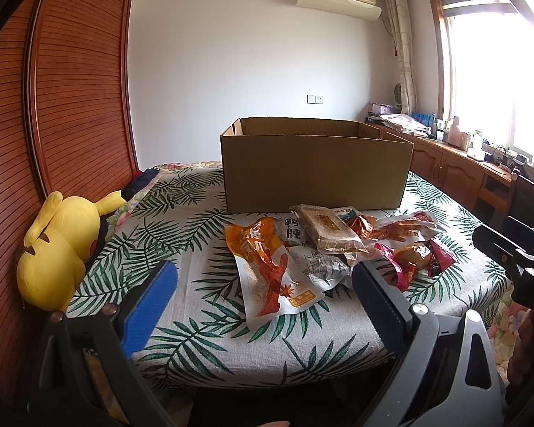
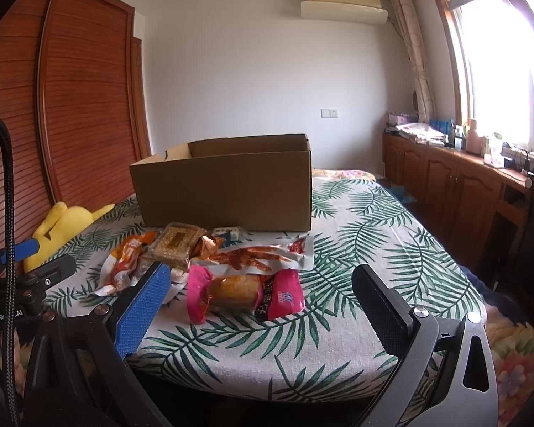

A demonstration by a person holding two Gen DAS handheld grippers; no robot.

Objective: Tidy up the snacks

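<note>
An open cardboard box [image 1: 317, 174] [image 2: 228, 186] stands on the leaf-print table. A pile of snack packets lies in front of it: an orange-and-white packet [image 1: 270, 274] [image 2: 122, 267], a clear brown cake pack [image 1: 333, 229] [image 2: 176, 245], a red chicken-feet packet [image 1: 398, 229] [image 2: 263, 254] and a pink-ended bun packet [image 1: 418, 258] [image 2: 244, 291]. My left gripper [image 1: 263, 295] is open and empty, just short of the orange packet. My right gripper [image 2: 260, 295] is open and empty, with the pink packet between its fingers' line of sight.
A yellow plush toy [image 1: 58, 245] [image 2: 62, 226] lies at the table's left edge against the wooden wardrobe [image 1: 53, 89]. A wooden cabinet [image 2: 455, 181] with clutter runs under the window on the right. The table's front edge [image 1: 267, 363] is close below the fingers.
</note>
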